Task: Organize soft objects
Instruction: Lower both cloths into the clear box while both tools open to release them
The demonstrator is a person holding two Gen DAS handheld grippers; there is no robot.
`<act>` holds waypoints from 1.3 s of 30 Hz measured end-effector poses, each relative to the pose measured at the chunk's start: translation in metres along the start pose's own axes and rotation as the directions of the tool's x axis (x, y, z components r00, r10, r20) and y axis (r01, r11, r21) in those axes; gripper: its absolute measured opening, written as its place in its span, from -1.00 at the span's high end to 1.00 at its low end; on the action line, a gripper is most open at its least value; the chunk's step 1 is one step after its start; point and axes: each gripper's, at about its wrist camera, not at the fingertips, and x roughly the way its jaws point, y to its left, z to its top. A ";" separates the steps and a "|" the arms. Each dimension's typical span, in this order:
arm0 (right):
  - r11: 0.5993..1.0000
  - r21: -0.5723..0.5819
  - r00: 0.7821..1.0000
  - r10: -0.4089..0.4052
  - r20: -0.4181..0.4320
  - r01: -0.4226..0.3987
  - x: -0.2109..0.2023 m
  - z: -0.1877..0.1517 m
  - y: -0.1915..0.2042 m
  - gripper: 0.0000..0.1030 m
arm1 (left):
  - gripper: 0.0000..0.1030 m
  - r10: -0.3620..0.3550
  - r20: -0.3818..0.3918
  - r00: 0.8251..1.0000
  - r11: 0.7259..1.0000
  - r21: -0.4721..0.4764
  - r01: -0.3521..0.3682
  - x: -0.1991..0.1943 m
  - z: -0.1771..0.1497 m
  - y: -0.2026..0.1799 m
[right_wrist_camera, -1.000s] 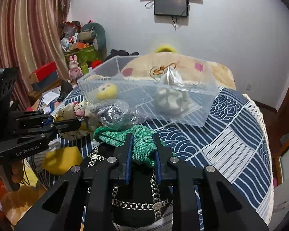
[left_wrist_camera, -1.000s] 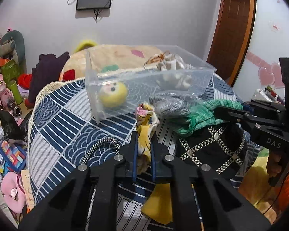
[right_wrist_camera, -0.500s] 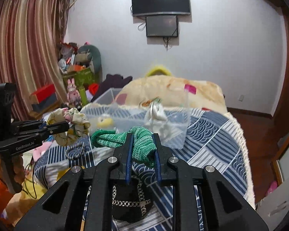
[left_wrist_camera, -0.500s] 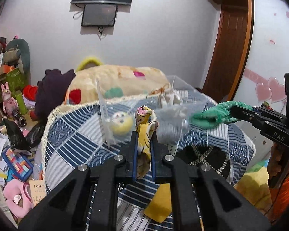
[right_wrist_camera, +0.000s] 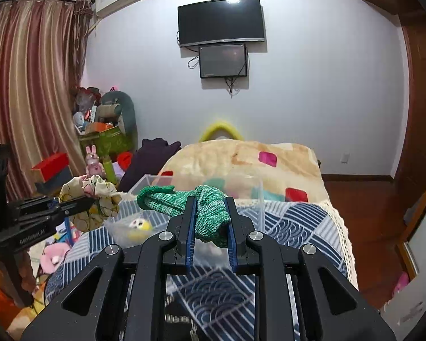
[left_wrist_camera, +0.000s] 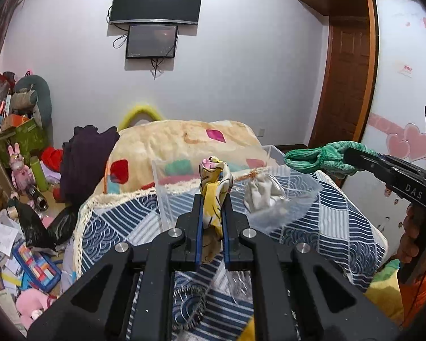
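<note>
My left gripper (left_wrist_camera: pixel 212 199) is shut on a yellow patterned cloth (left_wrist_camera: pixel 214 187) and holds it up in front of the clear plastic bin (left_wrist_camera: pixel 167 199). It also shows in the right wrist view (right_wrist_camera: pixel 93 196). My right gripper (right_wrist_camera: pixel 210 201) is shut on a green knitted cloth (right_wrist_camera: pixel 207 204), held above the bin (right_wrist_camera: pixel 258 199); in the left wrist view the green cloth (left_wrist_camera: pixel 318 157) hangs at the right. The bin stands on the blue patterned bedspread (left_wrist_camera: pixel 340 221) and holds a white cloth (left_wrist_camera: pixel 262 193) and a yellow plush ball (right_wrist_camera: pixel 139 224).
A cream quilt (left_wrist_camera: pixel 179 142) lies behind the bin. A dark purple garment (left_wrist_camera: pixel 85 156) sits at the bed's left. Toys, boxes and papers (left_wrist_camera: pixel 20 227) cover the floor at left. A wooden door (left_wrist_camera: pixel 346 85) is at the right.
Both grippers have risen with their cloths from the bedspread to above the bin. The black chained item and silver pouch have dropped out of view.
</note>
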 end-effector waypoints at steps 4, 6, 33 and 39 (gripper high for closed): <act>1.000 -0.004 1.000 -0.004 -0.008 0.004 0.015 0.004 0.007 0.67 | 0.80 0.017 -0.007 1.000 1.000 -0.004 -0.017 0.017 0.005 0.005; 1.000 -0.010 1.000 -0.002 -0.021 0.001 0.026 0.007 0.010 0.67 | 0.80 0.018 -0.019 1.000 1.000 -0.014 -0.018 0.028 0.006 0.009; 0.980 -0.191 0.950 -0.012 -0.313 -0.051 0.117 -0.013 0.041 0.64 | 0.74 -0.001 -0.196 0.981 1.000 0.015 0.004 0.107 -0.012 0.006; 0.986 -0.149 0.953 0.024 -0.303 -0.072 0.102 -0.008 0.027 0.52 | 0.41 -0.010 -0.180 0.984 1.000 0.001 0.010 0.093 -0.014 0.009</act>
